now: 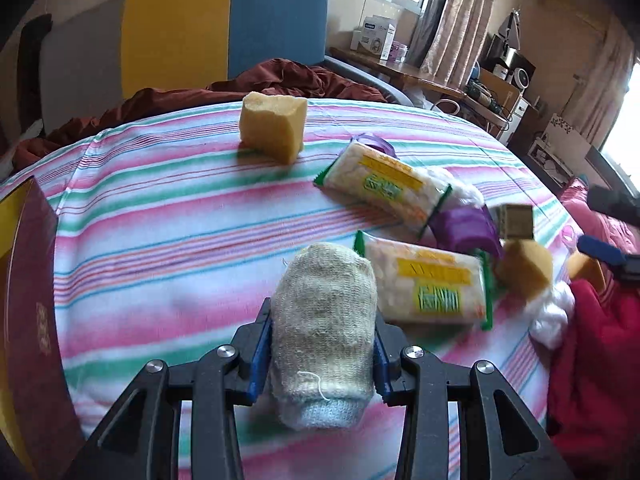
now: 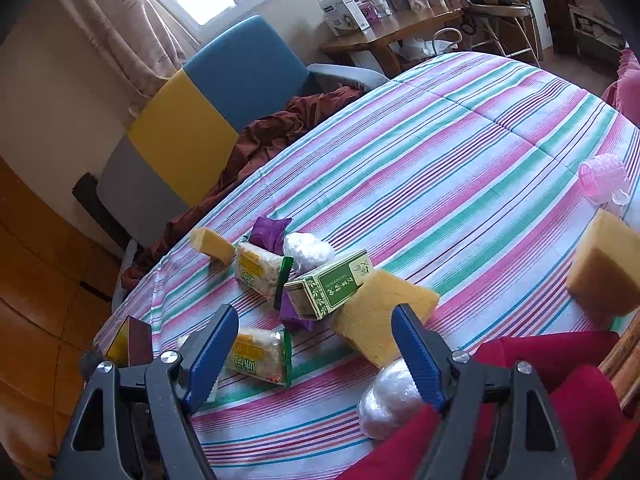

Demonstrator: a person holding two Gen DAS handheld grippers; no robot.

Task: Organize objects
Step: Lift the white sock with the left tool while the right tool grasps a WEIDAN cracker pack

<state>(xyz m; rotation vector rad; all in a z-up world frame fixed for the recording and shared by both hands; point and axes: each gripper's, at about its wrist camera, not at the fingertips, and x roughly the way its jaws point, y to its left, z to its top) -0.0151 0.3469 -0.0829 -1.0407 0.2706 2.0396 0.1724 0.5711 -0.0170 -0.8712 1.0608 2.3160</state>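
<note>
- left gripper (image 1: 323, 354) is clamped on a rolled sock (image 1: 325, 336), long axis pointing straight ahead along the fingers, above the striped bedspread (image 1: 168, 216)
- right gripper (image 2: 316, 354) jaws spread wide, holding nothing, over the snack packet (image 2: 260, 354) and sponge (image 2: 380, 316)

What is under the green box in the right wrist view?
The green box rests partly on a purple pouch and leans against a yellow sponge. How far the pouch extends underneath is hidden.

Rolled grey sock (image 1: 324, 332), clamped between jaws

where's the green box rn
Right wrist view, mid-table: the green box lies among the clutter, between a purple pouch and a yellow sponge.
</note>
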